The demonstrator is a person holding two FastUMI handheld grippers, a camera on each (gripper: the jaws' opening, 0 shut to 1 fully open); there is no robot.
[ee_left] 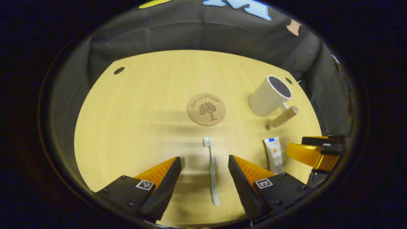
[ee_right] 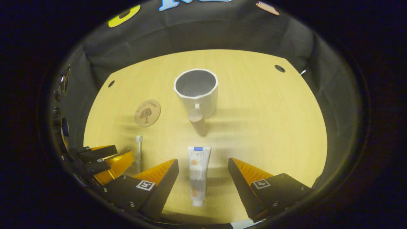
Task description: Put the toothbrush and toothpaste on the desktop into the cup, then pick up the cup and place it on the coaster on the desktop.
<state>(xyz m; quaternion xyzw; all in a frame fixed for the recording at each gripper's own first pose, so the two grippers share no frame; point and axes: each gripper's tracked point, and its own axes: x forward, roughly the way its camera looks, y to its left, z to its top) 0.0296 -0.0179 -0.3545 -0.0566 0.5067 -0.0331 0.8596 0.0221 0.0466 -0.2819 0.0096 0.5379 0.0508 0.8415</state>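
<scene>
Left gripper view: left gripper (ee_left: 205,165) spread wide astride the toothbrush (ee_left: 212,173) — untouched; right gripper (ee_right: 203,167) likewise straddles the toothpaste (ee_right: 197,173).

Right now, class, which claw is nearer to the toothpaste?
Right. The right claw is open with the toothpaste lying between its fingers. The left claw straddles the toothbrush instead, off to the toothpaste's side.

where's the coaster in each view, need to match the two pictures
Left gripper view: the coaster lies mid-picture on the desktop, beyond the toothbrush.
Right gripper view: the coaster sits left of centre, left of the cup.
Shared landmark: the cup, to the right of the coaster in both views.
</scene>
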